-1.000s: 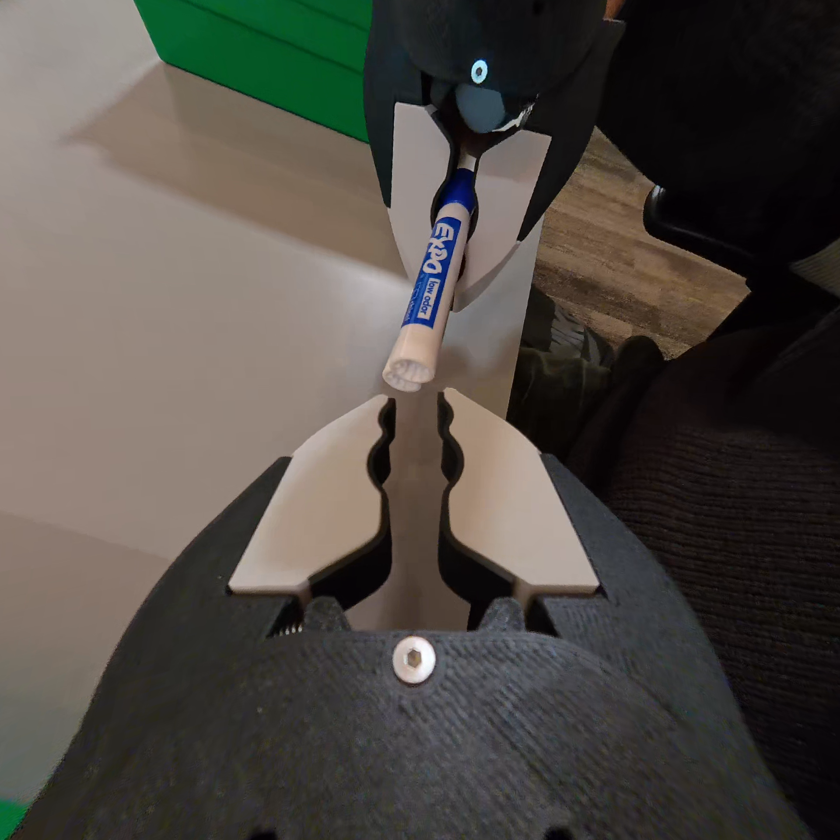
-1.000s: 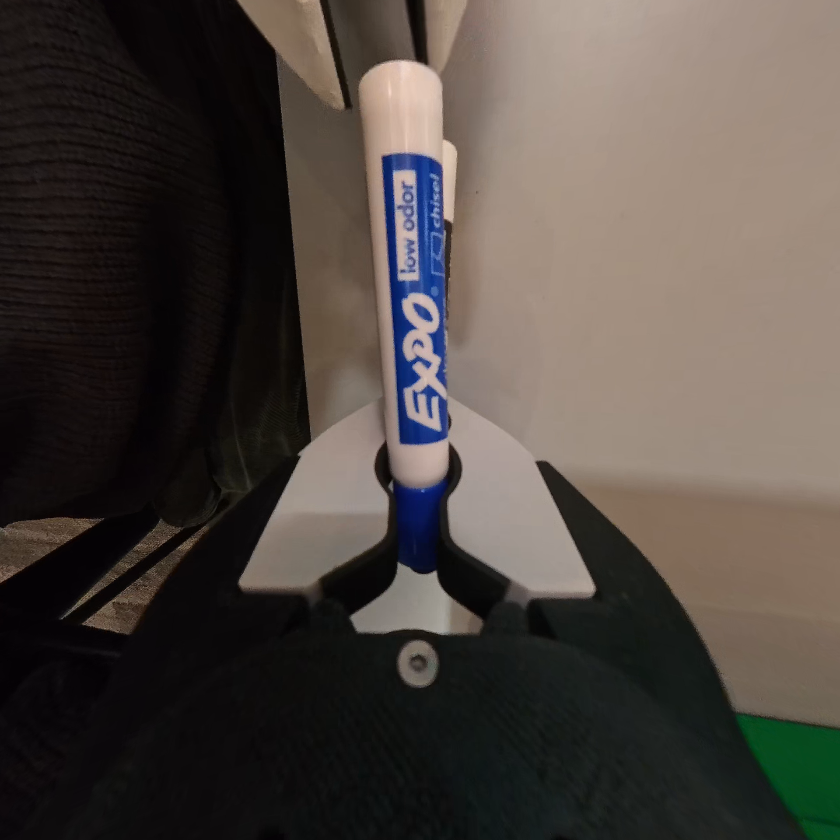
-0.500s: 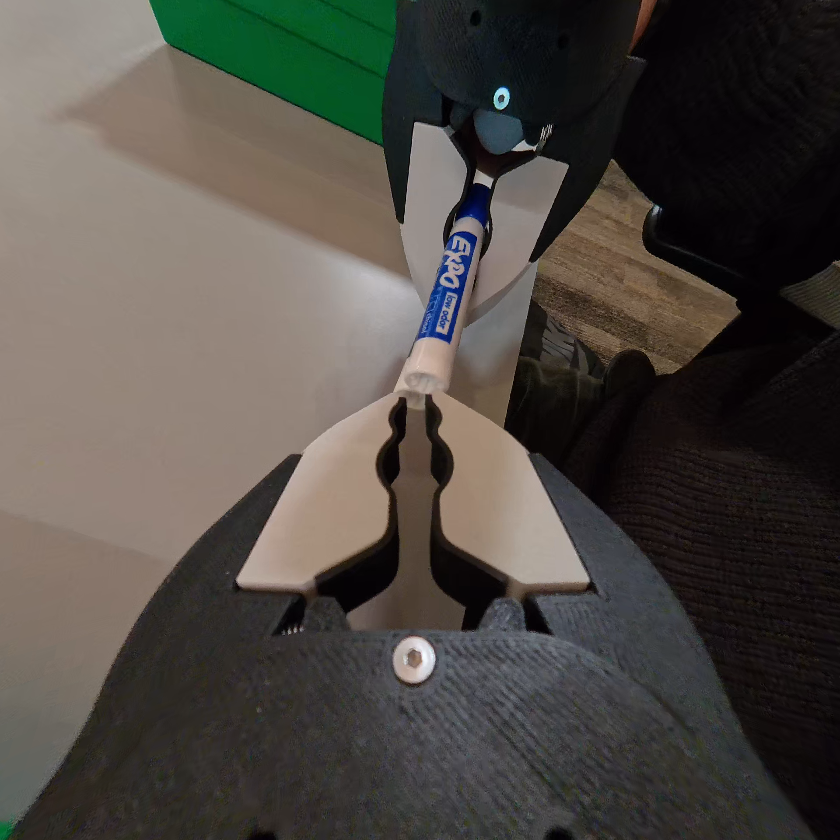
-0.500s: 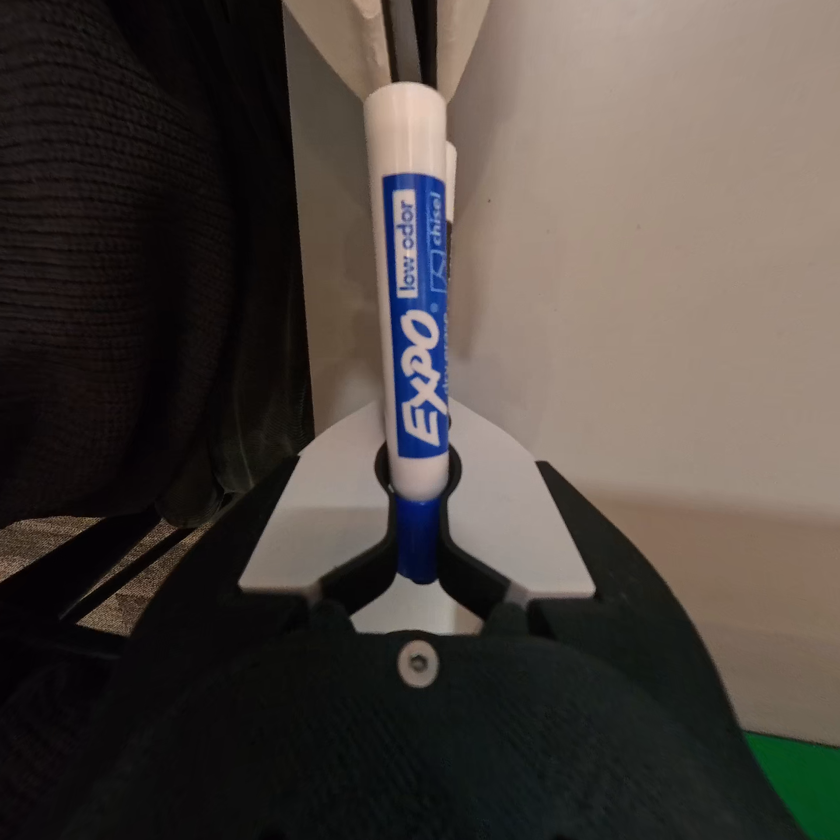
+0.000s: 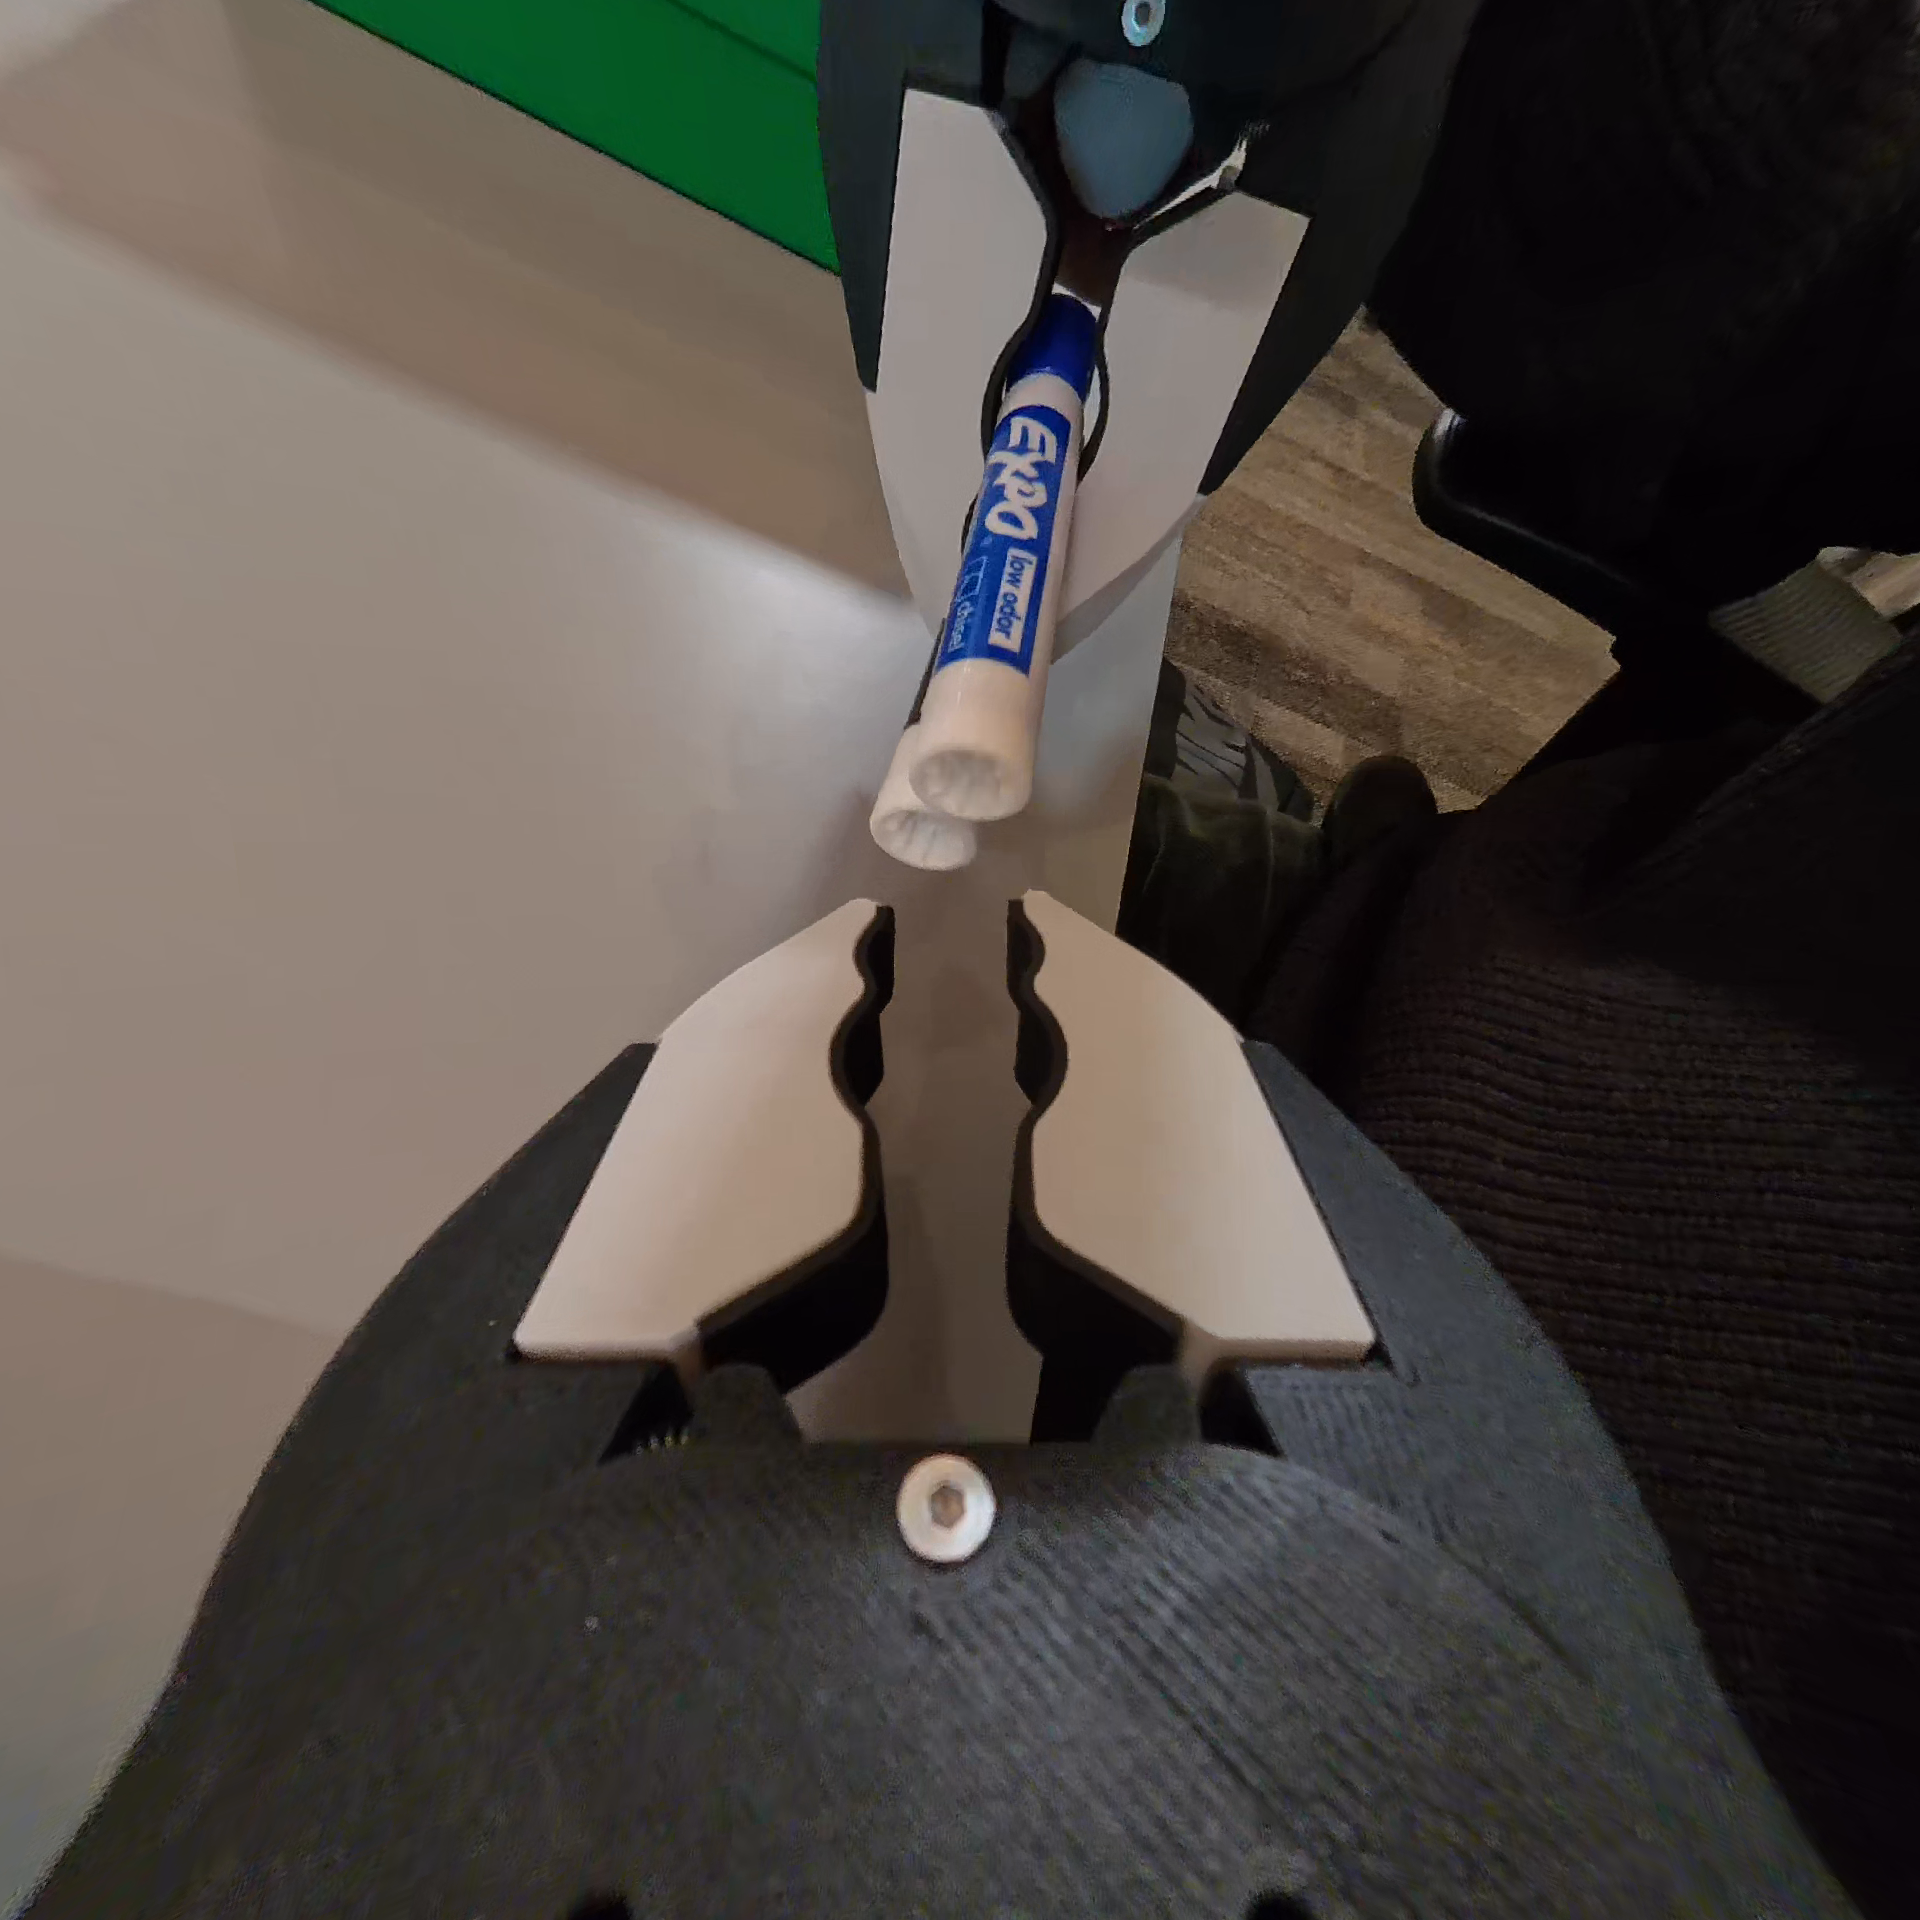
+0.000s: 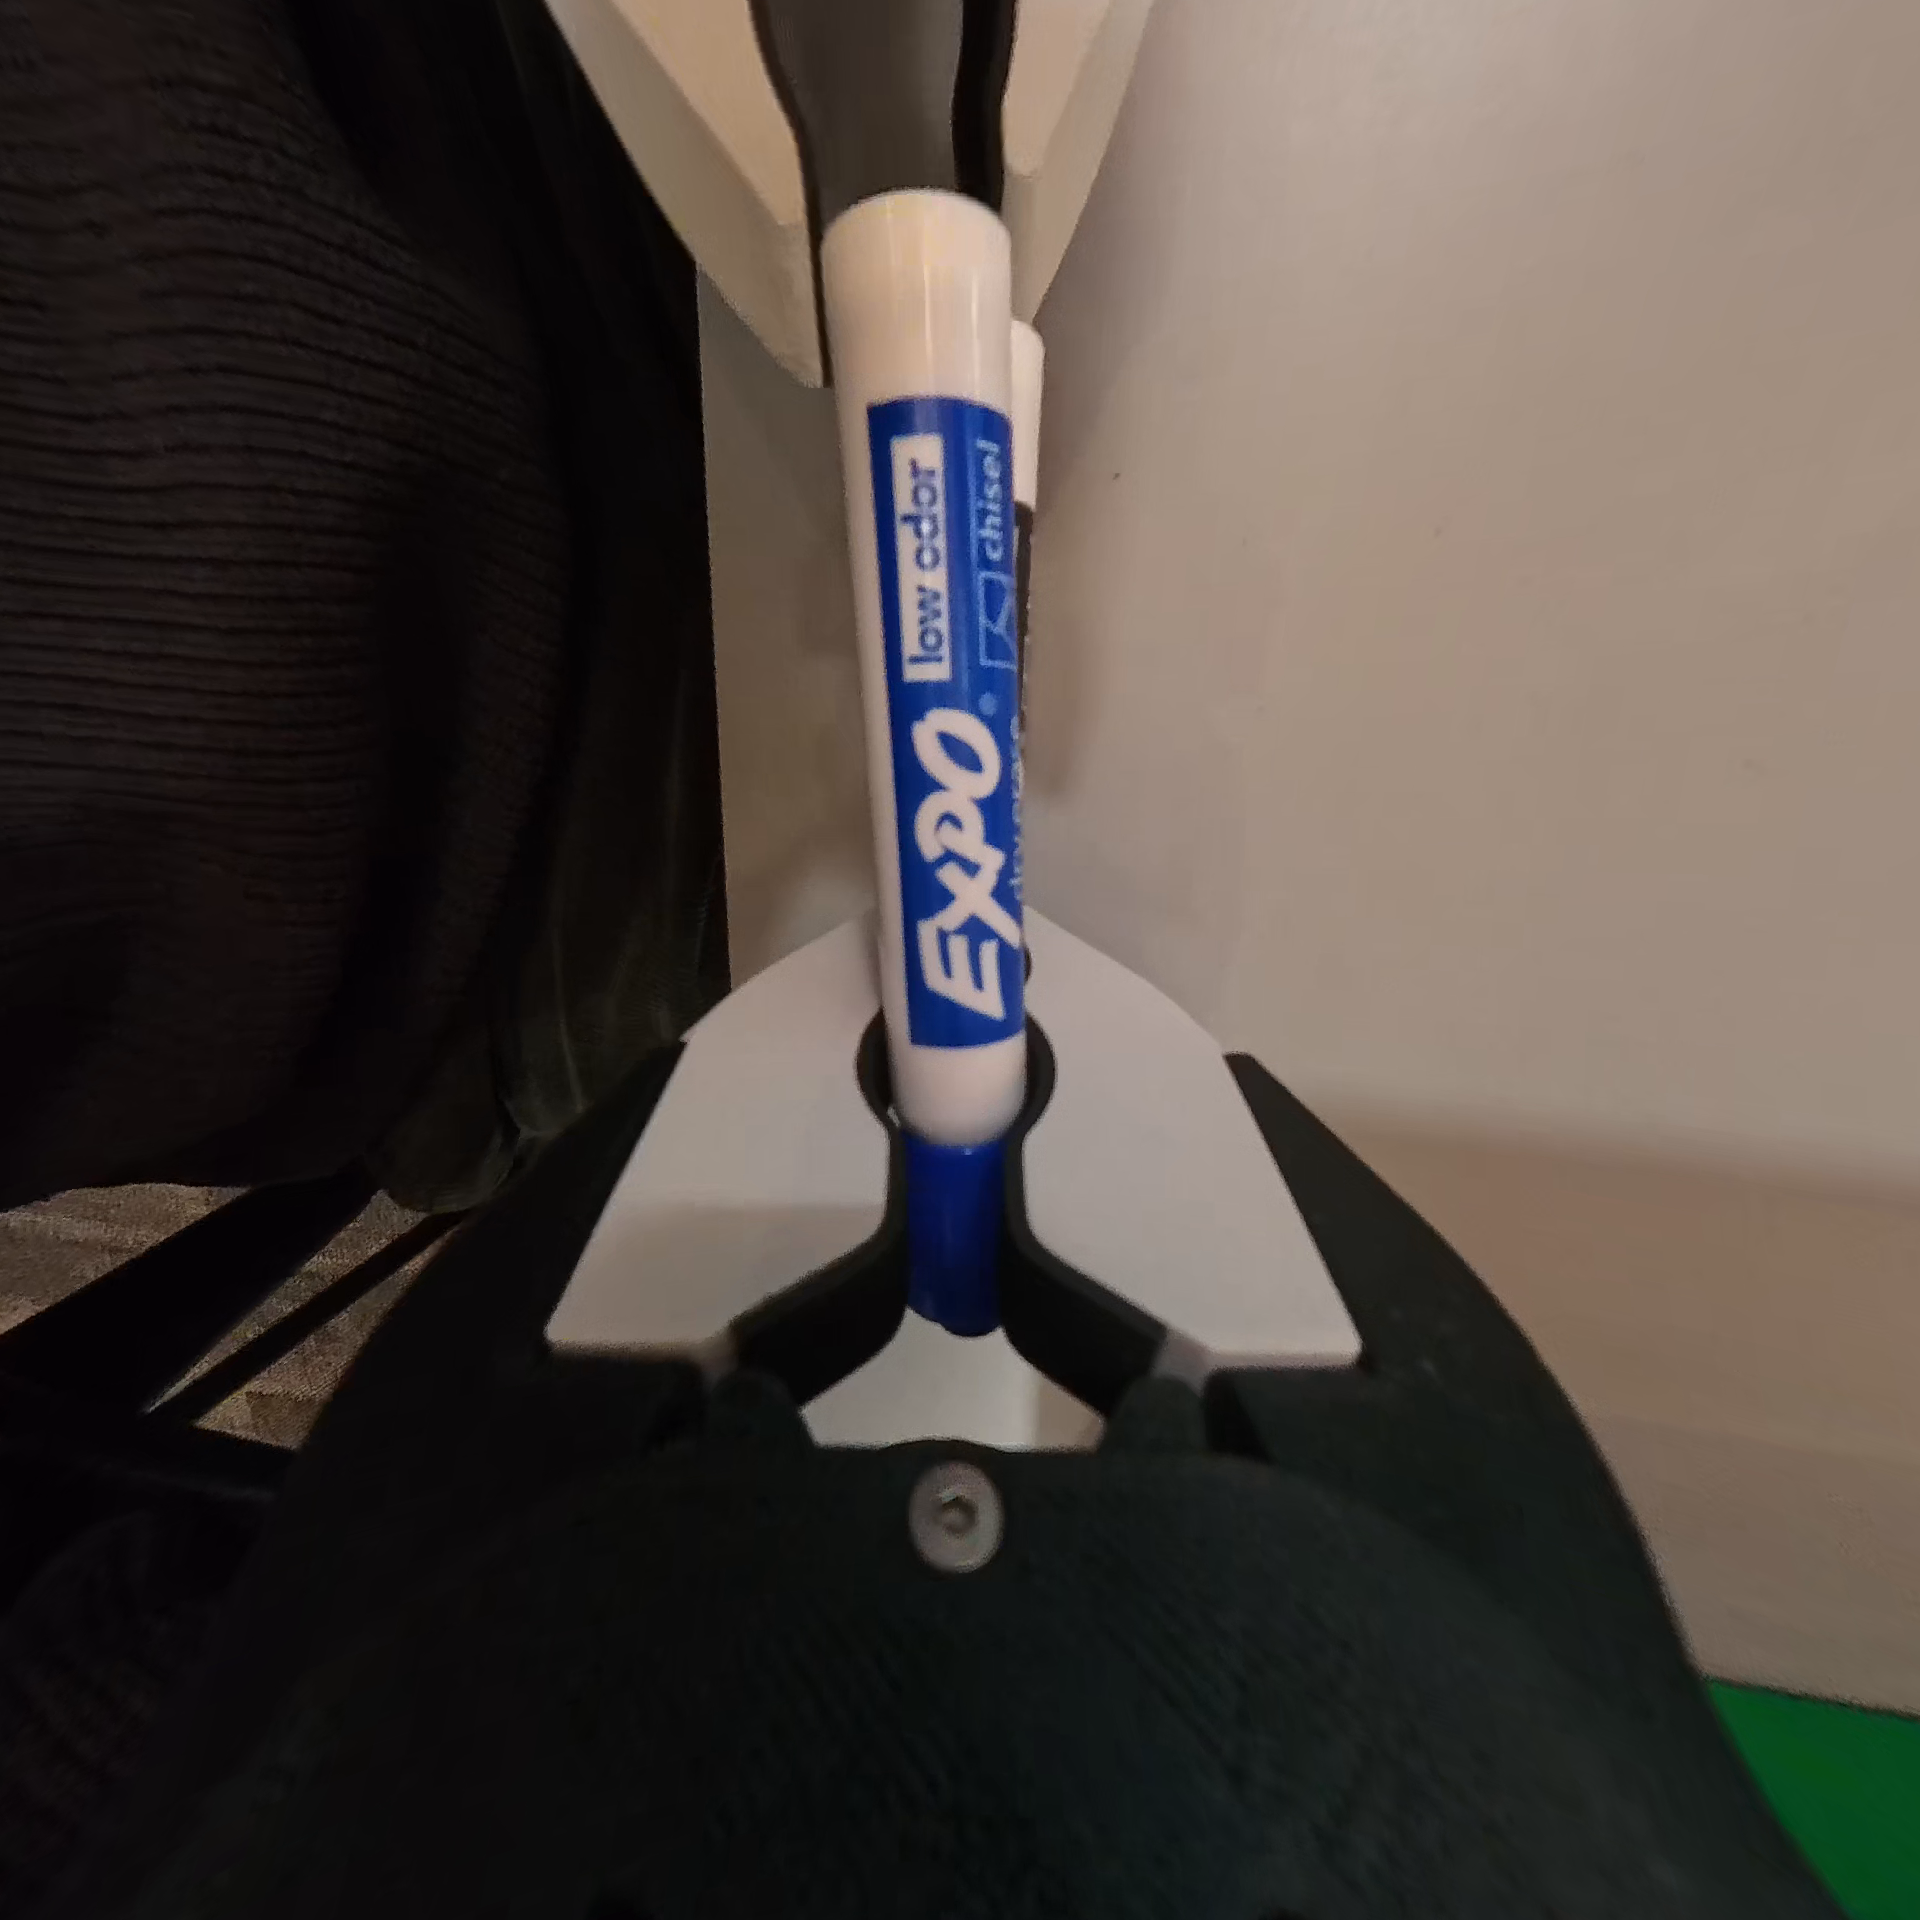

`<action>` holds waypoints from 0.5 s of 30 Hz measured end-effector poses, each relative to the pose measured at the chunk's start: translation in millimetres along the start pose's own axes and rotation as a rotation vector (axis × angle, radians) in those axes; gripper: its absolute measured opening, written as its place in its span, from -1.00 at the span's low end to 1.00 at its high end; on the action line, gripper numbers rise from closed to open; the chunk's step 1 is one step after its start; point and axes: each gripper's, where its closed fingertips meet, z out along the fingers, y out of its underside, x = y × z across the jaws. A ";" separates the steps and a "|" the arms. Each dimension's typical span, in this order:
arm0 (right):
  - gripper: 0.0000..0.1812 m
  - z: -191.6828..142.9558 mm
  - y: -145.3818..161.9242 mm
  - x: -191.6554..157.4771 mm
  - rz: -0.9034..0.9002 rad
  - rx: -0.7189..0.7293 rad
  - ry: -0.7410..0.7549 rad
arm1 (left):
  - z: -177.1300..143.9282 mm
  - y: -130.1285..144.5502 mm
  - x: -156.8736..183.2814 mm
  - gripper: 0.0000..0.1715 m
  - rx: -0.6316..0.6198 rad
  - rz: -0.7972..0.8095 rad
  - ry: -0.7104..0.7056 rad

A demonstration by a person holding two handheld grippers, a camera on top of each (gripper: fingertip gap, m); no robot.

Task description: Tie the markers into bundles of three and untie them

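Right claw (image 6: 951, 1132) clenched on the dry-erase marker (image 6: 940, 665) at its blue end — the white butt faces the released, empty left claw (image 5: 948, 914) over the table (image 5: 416, 727).

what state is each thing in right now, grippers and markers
left gripper: open, holds nothing, fingertips just short of the marker ends
right gripper: shut on the blue marker near its cap end
blue marker: capped, held, white butt end pointing at the left gripper
second marker: lies right under the blue one, mostly hidden; whether it is gripped too cannot be told
table: bare, pale, a green box at its far edge
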 end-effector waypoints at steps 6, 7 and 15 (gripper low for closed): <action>-0.84 1.5 -4.7 -2.6 0.002 -0.002 -0.010 | -9.8 -4.0 -4.3 -0.76 0.041 -0.010 0.010; -0.84 1.4 -6.0 -3.4 0.002 -0.001 -0.011 | -11.1 -4.9 -3.6 -0.75 0.051 -0.023 0.028; -0.84 1.6 -14.1 -6.3 0.003 0.009 -0.026 | -15.0 -9.5 3.1 -0.54 0.094 -0.012 0.083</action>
